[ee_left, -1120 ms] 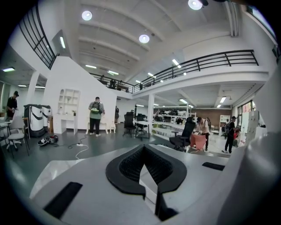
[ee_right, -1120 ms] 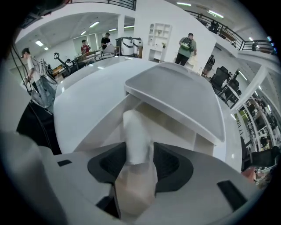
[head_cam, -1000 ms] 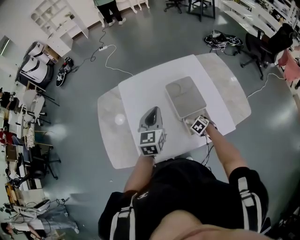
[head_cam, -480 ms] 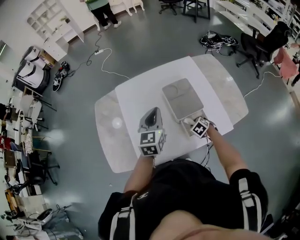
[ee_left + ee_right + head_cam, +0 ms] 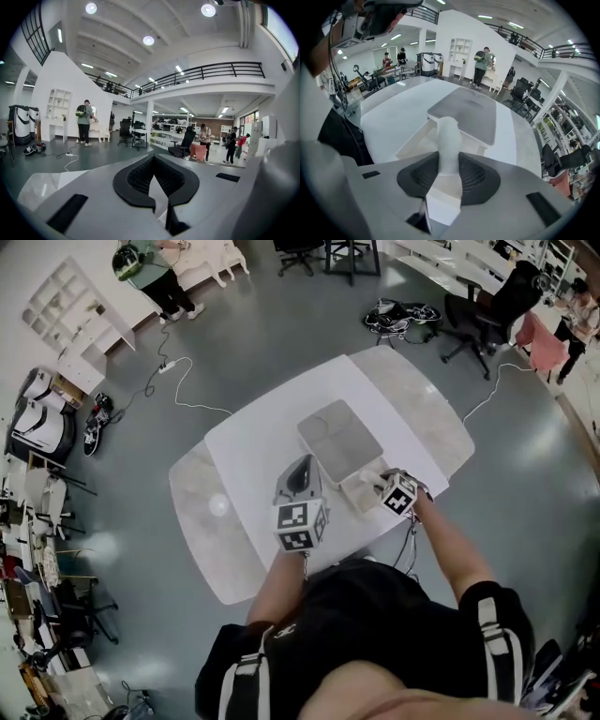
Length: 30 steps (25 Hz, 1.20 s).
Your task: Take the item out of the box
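The white item [image 5: 449, 138] is clamped in the right gripper [image 5: 449, 164], whose jaws have just closed in on it, pads pressing both sides. It hangs over the open box [image 5: 412, 140], just in front of the grey lid [image 5: 464, 112]. The box sits on the white table [image 5: 253, 442]. Beside it, the left gripper [image 5: 153, 164] hovers, jaws together, holding nothing.

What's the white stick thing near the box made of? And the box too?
White thing: maybe frosted plastic or foam; it looks dull and slightly see-through, with a rounded tip. Box: probably cardboard; matte white, thin flat walls with sharp folds. Its grey lid looks smooth and matte too.
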{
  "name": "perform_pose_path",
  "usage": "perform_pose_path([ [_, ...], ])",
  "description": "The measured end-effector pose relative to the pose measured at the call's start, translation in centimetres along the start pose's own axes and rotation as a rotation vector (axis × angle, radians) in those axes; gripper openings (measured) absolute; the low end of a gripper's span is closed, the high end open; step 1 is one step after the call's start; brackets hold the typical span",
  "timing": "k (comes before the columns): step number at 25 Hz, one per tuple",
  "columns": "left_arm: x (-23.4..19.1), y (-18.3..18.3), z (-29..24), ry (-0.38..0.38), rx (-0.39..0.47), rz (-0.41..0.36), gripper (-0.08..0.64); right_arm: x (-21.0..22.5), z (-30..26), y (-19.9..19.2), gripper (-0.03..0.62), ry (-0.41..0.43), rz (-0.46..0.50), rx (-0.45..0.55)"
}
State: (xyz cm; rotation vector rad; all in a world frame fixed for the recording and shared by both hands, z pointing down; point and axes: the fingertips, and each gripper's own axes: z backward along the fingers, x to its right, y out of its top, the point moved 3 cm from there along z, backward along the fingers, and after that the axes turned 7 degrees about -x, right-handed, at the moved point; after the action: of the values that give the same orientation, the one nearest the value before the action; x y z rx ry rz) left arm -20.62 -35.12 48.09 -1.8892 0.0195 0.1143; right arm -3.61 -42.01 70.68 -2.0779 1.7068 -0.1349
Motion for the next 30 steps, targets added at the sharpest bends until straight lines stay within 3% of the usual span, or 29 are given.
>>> perform_pose_path([
  [5, 2.2, 0.5, -1.7, -0.055, -0.002, -0.020, 0.011, 2.1, 3.5, 0.0, 0.129, -0.088, -0.096, 0.099],
  [13, 5.0, 1.0, -3.7, -0.125, 0.002, -0.053, 0.011, 6.5, 11.6, 1.5, 0.128, -0.287, -0.318, 0.371],
  [25, 6.3, 1.7, -4.8, -0.152, 0.003, -0.084, 0.011, 10.3, 24.5, 2.6, 0.127, -0.622, -0.534, 0.784],
  [30, 6.5, 1.5, -5.0, -0.159, 0.003, -0.089, 0.011, 10.3, 26.8, 2.0, 0.129, -0.678, -0.596, 0.905],
])
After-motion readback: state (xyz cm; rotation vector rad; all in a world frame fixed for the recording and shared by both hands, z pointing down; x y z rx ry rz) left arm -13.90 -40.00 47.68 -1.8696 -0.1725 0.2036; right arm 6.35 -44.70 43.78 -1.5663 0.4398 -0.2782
